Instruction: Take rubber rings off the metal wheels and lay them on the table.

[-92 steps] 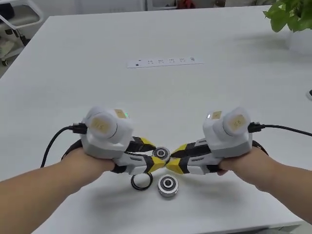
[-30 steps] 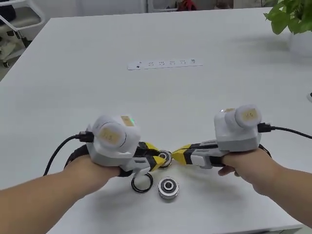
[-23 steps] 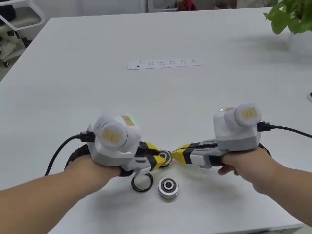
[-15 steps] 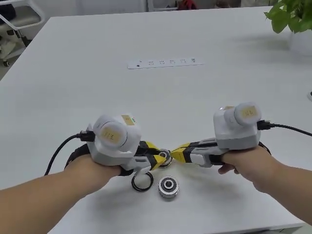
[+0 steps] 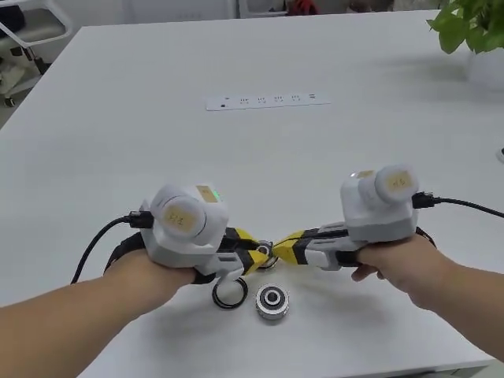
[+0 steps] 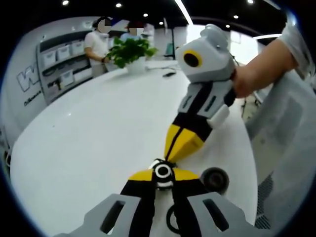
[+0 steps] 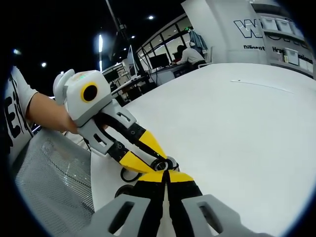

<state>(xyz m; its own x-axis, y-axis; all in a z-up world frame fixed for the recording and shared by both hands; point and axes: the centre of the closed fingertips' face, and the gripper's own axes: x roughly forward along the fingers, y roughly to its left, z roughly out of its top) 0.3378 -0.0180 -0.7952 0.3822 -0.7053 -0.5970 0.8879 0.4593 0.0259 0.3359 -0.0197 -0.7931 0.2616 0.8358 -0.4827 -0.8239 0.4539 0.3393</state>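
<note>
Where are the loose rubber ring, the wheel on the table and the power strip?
rubber ring point(image 5: 228, 306), head view, near edge
wheel point(image 5: 272, 300), head view, top face
power strip point(image 5: 266, 100), head view, middle

L tool point(image 5: 256, 256) nips small wheel point(image 6: 163, 173); R tool point(image 5: 279, 250) jaws together, tips meeting L's, forearms low.

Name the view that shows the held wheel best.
Left gripper view: the wheel faces the camera, clamped by the left gripper. Head view shows a sliver of it; right gripper view, its edge past the jaws.
</note>
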